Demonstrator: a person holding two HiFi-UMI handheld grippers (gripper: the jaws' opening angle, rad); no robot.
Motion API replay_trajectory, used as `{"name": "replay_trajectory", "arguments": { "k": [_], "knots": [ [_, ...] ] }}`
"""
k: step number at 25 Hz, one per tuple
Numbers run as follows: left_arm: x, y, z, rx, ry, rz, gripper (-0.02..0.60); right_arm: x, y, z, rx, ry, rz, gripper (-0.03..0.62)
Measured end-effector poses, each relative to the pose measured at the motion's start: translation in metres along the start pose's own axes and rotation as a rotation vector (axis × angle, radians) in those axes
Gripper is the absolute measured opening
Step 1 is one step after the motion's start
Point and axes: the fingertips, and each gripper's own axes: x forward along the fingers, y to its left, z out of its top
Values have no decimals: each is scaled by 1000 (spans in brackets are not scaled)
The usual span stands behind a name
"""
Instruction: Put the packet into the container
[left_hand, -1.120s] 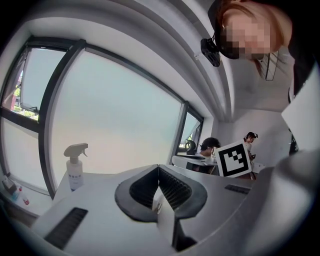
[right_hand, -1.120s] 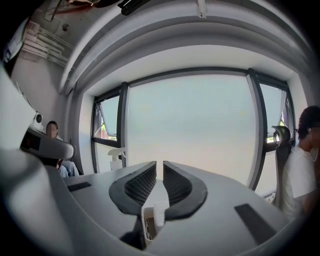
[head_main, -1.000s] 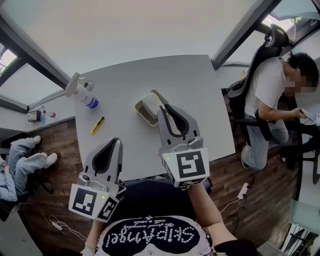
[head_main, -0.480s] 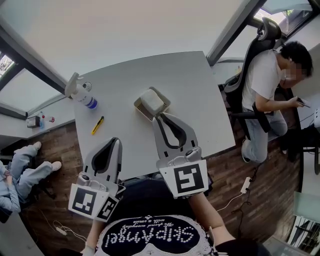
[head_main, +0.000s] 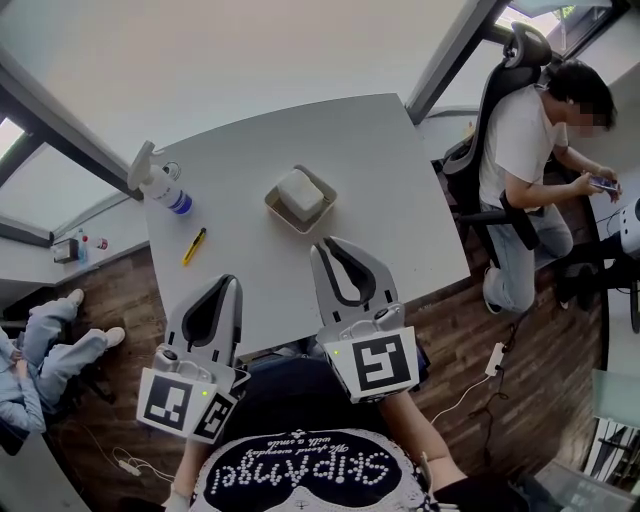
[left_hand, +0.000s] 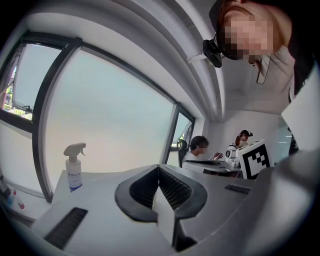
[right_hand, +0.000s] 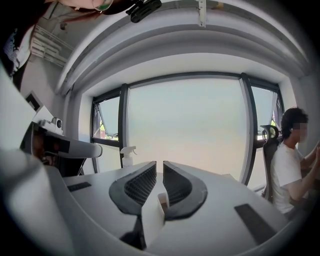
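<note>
Moved: the right gripper (head_main: 322, 244) has drawn back from the container (head_main: 271, 203), and the packet (head_main: 300, 192) lies inside it, mid-table.
Right fingers (right_hand: 135, 187): a sliver apart, holding nothing.
Left gripper (head_main: 234, 281): fingers pressed together, empty, at the near edge of the table (head_main: 400, 170).
Room: bare tabletop between the grippers and the container.
Around: spray bottle (head_main: 160, 183) and small yellow tool (head_main: 194, 247) at left; seated person (head_main: 520, 150) beyond the right edge.

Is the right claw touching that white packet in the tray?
Apart. The head view shows bare table between the right gripper and the container that holds the packet.
</note>
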Motion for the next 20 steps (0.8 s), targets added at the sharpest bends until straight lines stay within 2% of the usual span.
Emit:
{"name": "replay_trajectory", "arguments": {
  "k": [20],
  "knots": [
    [-12, -31, -10, 12, -5, -93, 8, -45, 23, -7, 17, -4, 17, 28]
  ]
}}
